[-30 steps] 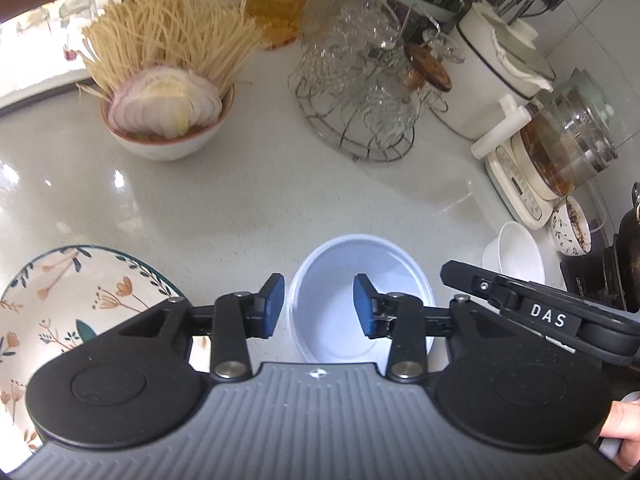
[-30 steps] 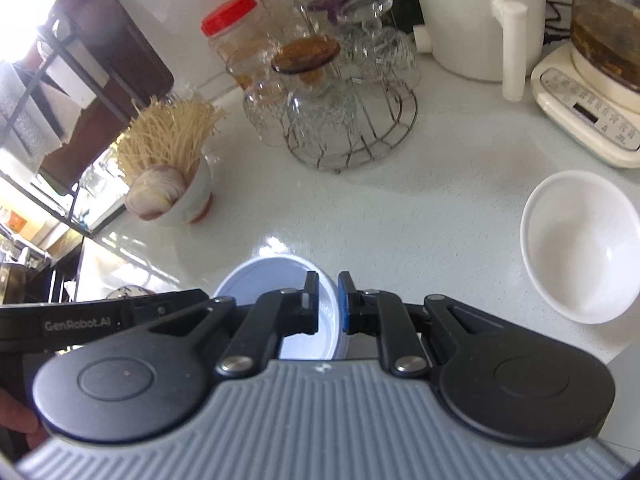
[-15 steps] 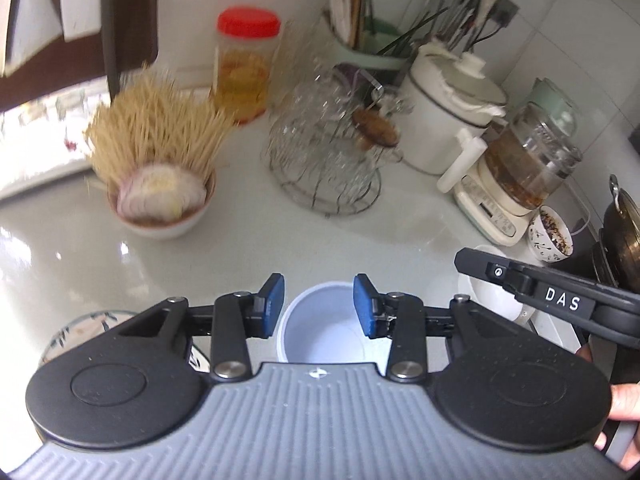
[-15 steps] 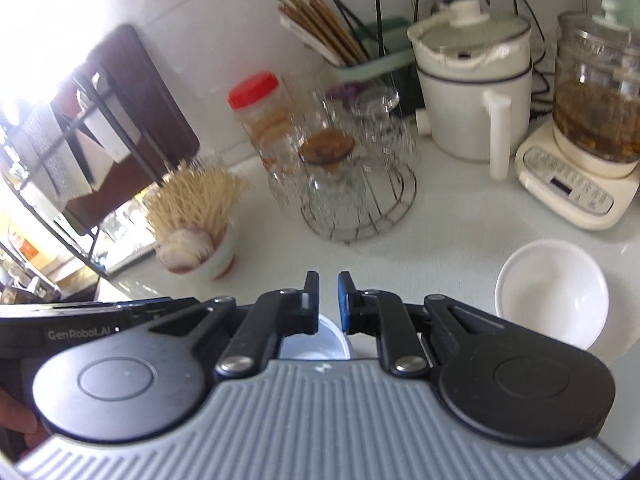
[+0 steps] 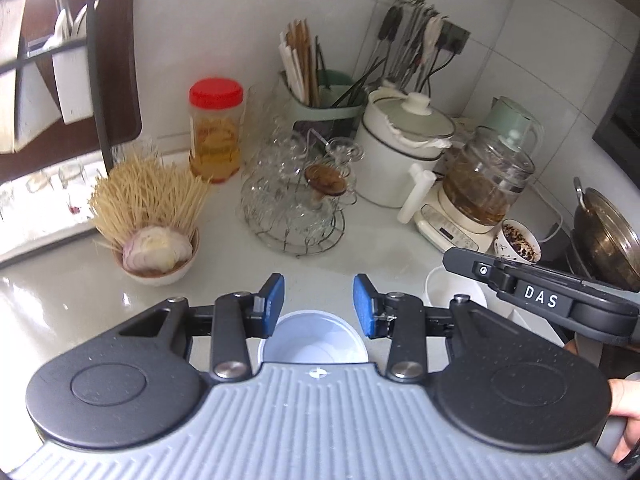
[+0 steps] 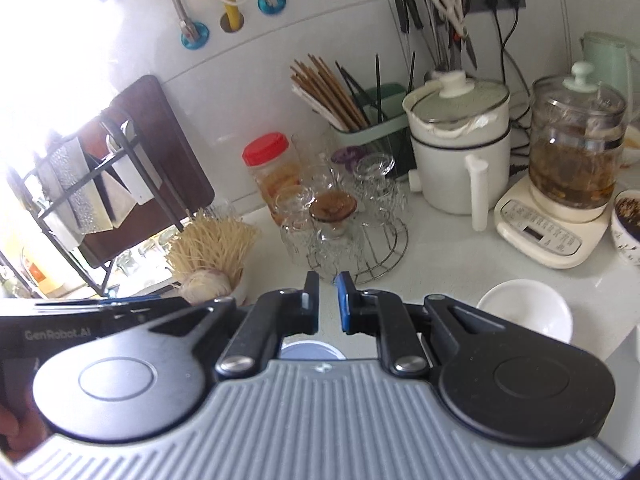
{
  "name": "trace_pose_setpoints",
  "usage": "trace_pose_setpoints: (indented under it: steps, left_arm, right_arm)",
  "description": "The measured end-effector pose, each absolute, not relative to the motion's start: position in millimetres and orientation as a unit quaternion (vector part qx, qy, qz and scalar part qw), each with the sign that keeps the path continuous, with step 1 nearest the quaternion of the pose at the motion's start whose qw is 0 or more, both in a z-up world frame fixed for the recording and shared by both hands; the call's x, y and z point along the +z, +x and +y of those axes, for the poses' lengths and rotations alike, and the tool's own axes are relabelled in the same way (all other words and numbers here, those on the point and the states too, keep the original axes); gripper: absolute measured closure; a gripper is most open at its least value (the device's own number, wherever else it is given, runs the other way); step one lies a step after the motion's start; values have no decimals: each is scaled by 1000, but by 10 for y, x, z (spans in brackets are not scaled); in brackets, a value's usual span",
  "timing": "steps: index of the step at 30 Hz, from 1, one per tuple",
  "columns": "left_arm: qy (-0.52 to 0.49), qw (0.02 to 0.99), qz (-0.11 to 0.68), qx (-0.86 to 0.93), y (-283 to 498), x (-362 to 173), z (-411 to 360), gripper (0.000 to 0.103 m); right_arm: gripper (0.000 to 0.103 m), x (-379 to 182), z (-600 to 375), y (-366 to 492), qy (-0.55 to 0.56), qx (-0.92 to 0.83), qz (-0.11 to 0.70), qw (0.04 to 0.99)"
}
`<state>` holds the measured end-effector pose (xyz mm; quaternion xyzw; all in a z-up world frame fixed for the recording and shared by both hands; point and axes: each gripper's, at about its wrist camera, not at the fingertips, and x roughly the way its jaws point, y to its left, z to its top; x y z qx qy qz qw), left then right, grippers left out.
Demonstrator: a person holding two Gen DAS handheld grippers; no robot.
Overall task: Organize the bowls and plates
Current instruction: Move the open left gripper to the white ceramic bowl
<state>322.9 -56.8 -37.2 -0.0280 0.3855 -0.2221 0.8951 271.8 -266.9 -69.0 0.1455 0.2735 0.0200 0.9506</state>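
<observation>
A pale blue bowl (image 5: 314, 340) stands on the white counter, low in the left wrist view and partly under my left gripper (image 5: 319, 304). That gripper hangs above it, open, with nothing between its blue pads. In the right wrist view only a sliver of the blue bowl (image 6: 312, 350) shows, below my right gripper (image 6: 328, 300), which is shut and empty. A white bowl (image 6: 524, 312) sits to the right on the counter. From the left wrist, the white bowl (image 5: 448, 292) is partly hidden behind the right gripper's body (image 5: 540, 300).
A bowl of dry noodles and sliced onion (image 5: 156, 248) stands at the left. Behind are a wire rack of glasses (image 5: 296, 208), a red-lidded jar (image 5: 216, 132), a white pot (image 5: 404, 152), a glass kettle (image 5: 480, 188), a cup with dark contents (image 5: 518, 240) and a wok (image 5: 608, 232).
Both grippers have risen and tipped up, so the bowls have slid low in view and the back wall shows. The floral plate has left the left wrist view. Neither gripper's jaws changed.
</observation>
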Motion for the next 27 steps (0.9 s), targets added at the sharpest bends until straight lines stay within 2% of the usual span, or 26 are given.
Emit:
trace_pose_setpoints:
  steps: [15, 27]
  left_arm:
    - [-3, 906, 346, -245, 2756, -17, -426, 59]
    - [17, 900, 339, -274, 2481, -14, -457, 55]
  right_arm:
    - [89, -447, -2459, 2172, 141, -5, 262, 955]
    - [89, -560, -2359, 1833, 134, -53, 273, 951]
